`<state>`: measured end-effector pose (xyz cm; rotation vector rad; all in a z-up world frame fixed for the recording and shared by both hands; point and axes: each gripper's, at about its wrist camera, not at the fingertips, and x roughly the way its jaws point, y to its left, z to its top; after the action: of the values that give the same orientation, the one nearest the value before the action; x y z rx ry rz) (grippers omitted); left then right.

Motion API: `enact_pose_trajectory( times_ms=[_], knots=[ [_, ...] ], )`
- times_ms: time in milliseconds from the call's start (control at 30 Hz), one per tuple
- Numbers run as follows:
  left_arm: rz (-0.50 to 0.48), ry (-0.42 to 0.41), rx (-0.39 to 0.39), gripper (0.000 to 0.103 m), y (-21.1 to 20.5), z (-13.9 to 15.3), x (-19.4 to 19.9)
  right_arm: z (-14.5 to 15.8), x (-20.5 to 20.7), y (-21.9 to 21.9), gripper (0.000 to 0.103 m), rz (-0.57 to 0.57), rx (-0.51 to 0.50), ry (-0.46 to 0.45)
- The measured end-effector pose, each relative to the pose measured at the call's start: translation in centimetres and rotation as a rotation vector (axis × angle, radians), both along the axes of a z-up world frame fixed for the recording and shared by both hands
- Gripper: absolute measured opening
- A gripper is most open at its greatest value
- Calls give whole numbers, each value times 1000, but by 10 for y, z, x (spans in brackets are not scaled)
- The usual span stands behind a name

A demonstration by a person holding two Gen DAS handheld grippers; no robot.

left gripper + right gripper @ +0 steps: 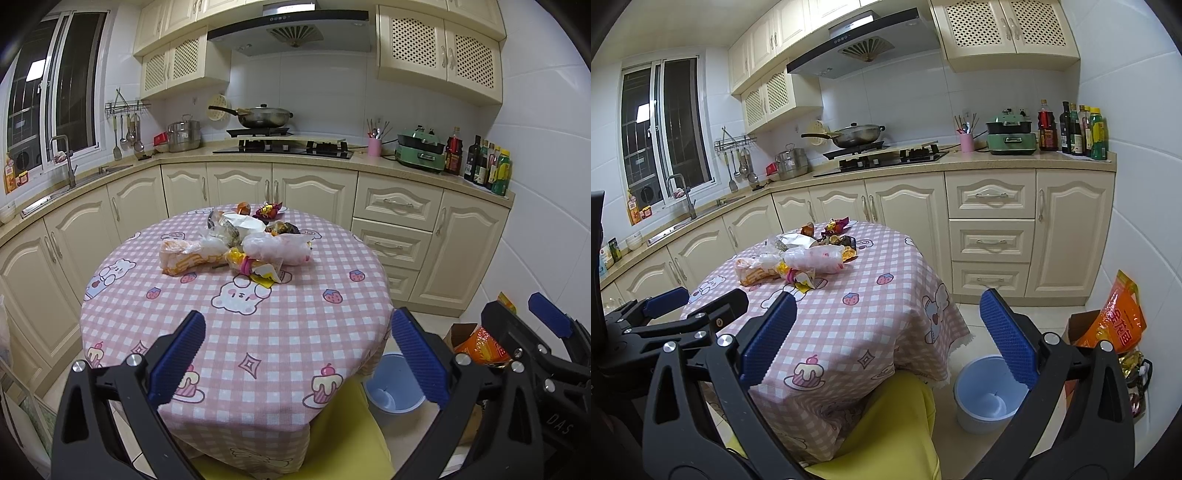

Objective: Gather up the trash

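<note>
Both grippers, left [297,354] and right [888,336], have fingers spread, empty; we judge the trash [236,245] light, crinkly, soft; pinch a bag fold.

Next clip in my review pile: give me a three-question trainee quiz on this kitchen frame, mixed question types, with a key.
1. True or false: the left tongs already grip a wrapper.
2. Where does the blue bin stand? A) on the table B) on the floor beside the table C) on the counter
3. Fill in: the trash pile lies on a pink checked ____.

Key:
1. False; both the left and right tongs are open and hold nothing.
2. B
3. Tablecloth
</note>
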<state>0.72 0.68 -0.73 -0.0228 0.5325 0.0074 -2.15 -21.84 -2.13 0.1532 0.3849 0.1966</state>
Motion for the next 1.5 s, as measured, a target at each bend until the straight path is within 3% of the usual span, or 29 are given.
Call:
enact_pose_trajectory(
  times_ms=[1500],
  knots=[
    [4, 3, 3, 99, 0, -1, 1, -10, 3, 3, 98, 11, 20, 25]
  ],
)
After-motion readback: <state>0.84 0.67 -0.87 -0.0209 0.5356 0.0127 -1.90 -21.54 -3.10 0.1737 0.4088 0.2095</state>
